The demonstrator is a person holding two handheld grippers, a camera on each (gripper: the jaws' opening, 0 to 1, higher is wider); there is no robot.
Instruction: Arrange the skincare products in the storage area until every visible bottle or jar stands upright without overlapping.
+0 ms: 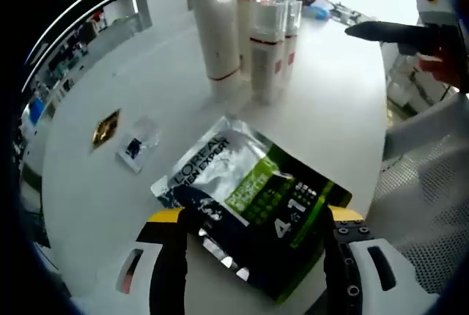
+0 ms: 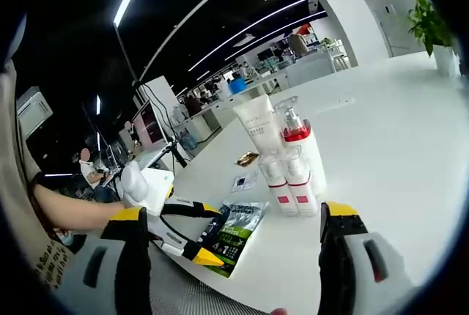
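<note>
Left gripper [image 1: 253,256] has its jaws spread wide around the near end of a silver, black and green L'Oreal Men Expert pouch [image 1: 253,201], which lies flat on the white table [image 1: 344,110]. Can't tell for sure whether the jaws are actually pressing on it or just straddling it. From the right gripper view you can see that same left gripper [image 2: 192,236] coming in from the left, yellow-tipped jaws either side of the pouch [image 2: 236,233] near the table's edge, with a gloved hand [image 2: 143,187] behind it.

Right gripper [image 2: 233,256] is wide open with nothing in it, held up above the table [image 2: 381,132] and looking across at the bottles. In the left gripper view its dark jaw end pokes in from the upper right [image 1: 388,33].

Rest of the skincare stuff is upright and clustered together further back on the table: a tall white tube [image 1: 212,22] standing on its cap, a pump bottle with a red band [image 1: 251,0] just beside it, and two small clear-capped bottles with red labels [image 1: 267,51] in front, all touching or nearly so. Two small sample sachets, one gold [image 1: 106,128] and one clear with a dark patch [image 1: 138,144], lie flat to the side, apart from the pouch. A potted plant [image 2: 432,26] sits at the far edge of the table
</note>
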